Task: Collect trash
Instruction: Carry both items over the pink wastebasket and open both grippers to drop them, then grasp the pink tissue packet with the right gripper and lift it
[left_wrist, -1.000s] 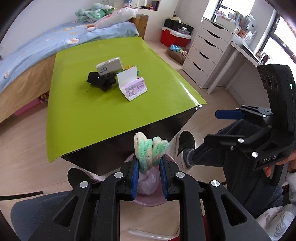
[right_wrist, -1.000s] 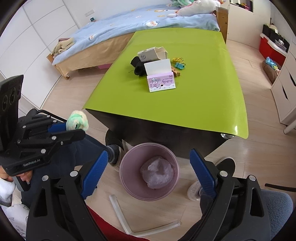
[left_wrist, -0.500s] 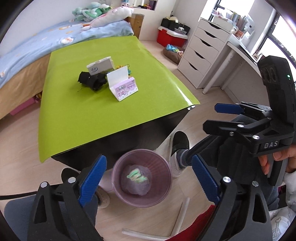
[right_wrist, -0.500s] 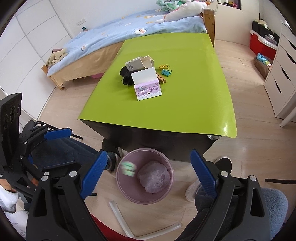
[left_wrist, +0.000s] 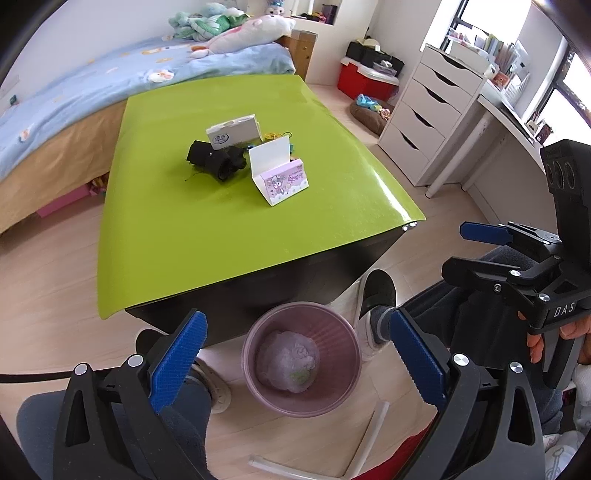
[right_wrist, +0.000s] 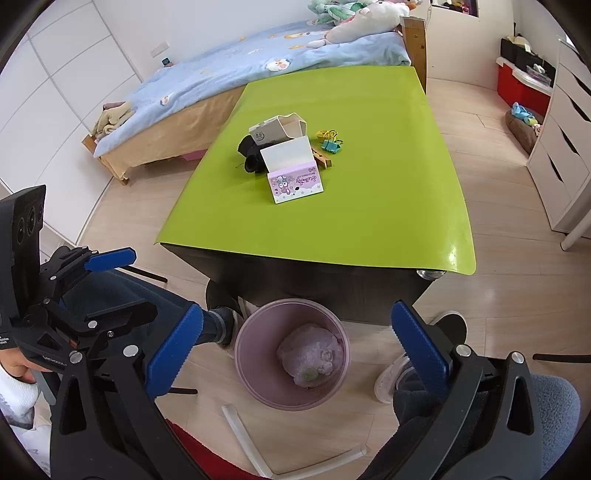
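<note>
I'm in a home bedroom, bed (right_wrist: 236, 74) with blue quilt, stuffed toys (left_wrist: 236, 26) on it, white drawers (left_wrist: 432, 114), green tabletop (right_wrist: 369, 206), wood floor (right_wrist: 498, 280).

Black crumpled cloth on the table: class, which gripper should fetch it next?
Likely left: both jaws opening, empty; black crumpled cloth lies exposed to the left gripper, pink cardboard box screens it from the right gripper.

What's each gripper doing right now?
Left gripper: jaws opening, nothing between them, above the bin.
Right gripper: jaws opening, nothing between them.
</note>
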